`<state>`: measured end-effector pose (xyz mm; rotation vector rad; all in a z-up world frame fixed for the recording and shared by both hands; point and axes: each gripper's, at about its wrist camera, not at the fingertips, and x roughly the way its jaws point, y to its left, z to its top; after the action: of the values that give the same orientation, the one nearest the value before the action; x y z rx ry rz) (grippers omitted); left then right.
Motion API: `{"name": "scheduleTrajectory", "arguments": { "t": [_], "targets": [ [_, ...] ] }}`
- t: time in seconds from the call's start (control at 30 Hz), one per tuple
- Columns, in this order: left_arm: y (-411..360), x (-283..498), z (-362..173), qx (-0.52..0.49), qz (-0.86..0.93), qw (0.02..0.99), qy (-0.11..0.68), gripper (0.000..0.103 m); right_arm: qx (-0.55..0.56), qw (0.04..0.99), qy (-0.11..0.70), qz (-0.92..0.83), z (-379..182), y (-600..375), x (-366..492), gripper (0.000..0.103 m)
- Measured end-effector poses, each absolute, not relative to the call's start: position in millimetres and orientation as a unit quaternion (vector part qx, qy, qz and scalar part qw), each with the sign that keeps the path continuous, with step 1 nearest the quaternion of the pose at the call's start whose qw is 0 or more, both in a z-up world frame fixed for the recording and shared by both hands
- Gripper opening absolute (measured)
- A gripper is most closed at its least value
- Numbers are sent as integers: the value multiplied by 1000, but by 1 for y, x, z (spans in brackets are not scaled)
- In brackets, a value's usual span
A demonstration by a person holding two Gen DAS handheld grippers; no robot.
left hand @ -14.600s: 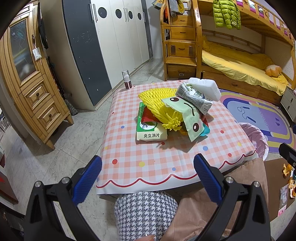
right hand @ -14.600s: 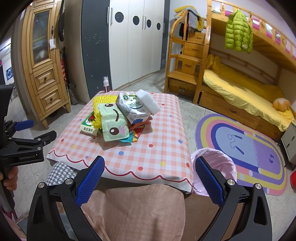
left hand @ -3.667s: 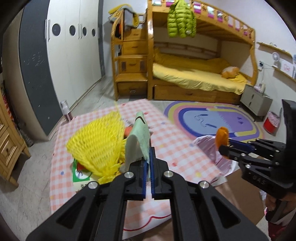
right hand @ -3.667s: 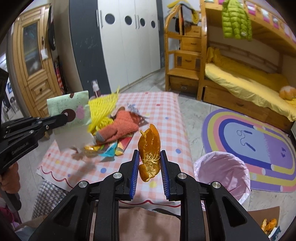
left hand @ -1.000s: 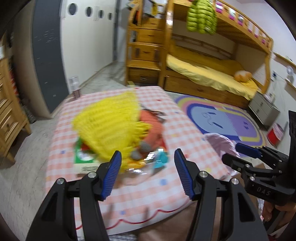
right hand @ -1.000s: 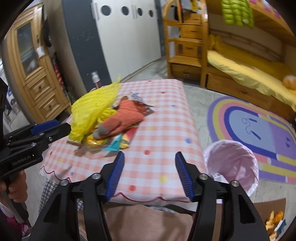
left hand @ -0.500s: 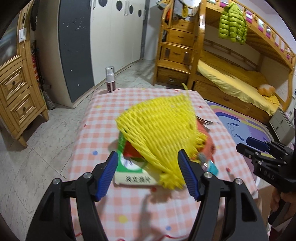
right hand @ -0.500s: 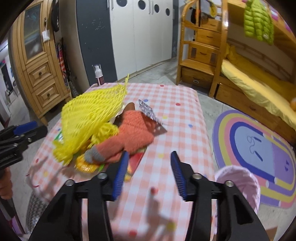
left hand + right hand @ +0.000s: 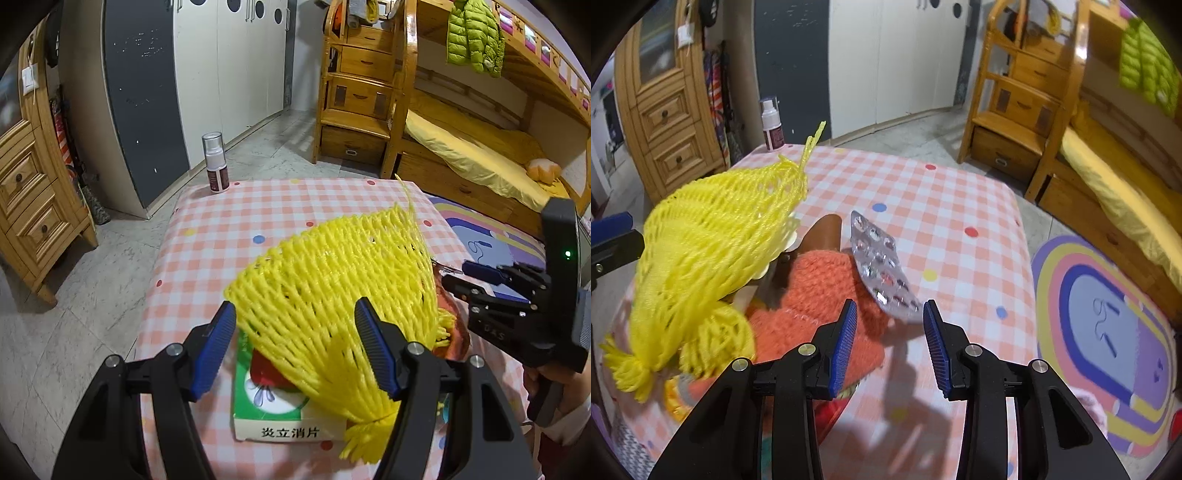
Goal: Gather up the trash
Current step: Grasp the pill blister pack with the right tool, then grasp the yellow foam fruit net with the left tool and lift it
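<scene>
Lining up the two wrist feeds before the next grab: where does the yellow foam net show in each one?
Left wrist: yellow foam net fills the centre, between the open left gripper fingers, over the green box.
Right wrist: yellow foam net is at left, beside the orange knit piece.
Shared landmark: the spray bottle at the table's far corner.

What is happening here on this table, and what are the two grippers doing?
A person is clearing trash from a checked table with a gripper in each hand. The left gripper is open around the yellow foam net, which lies over a green box. The right gripper is closing, nothing pinched yet, just short of a silver blister pack that leans on an orange knitted piece. Neither holds anything.
</scene>
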<state>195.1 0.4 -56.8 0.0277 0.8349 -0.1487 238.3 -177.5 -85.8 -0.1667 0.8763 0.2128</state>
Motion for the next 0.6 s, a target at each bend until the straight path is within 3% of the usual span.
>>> {"name": "scheduleTrajectory", "arguments": {
  "t": [0.03, 0.1, 0.17, 0.6],
  "targets": [
    [1, 195, -58, 12, -70, 911, 407, 65, -89, 897, 420, 104, -87, -176, 241, 38],
    [1, 196, -58, 8, -70, 910, 408, 65, -109, 897, 414, 109, -88, -172, 242, 18],
    [3, 192, -56, 6, -71, 911, 405, 65, -134, 893, 415, 111, -89, -168, 242, 6],
    [4, 143, -51, 5, -96, 910, 404, 68, -57, 919, 371, 120, -30, -181, 142, 4]
  ]
}}
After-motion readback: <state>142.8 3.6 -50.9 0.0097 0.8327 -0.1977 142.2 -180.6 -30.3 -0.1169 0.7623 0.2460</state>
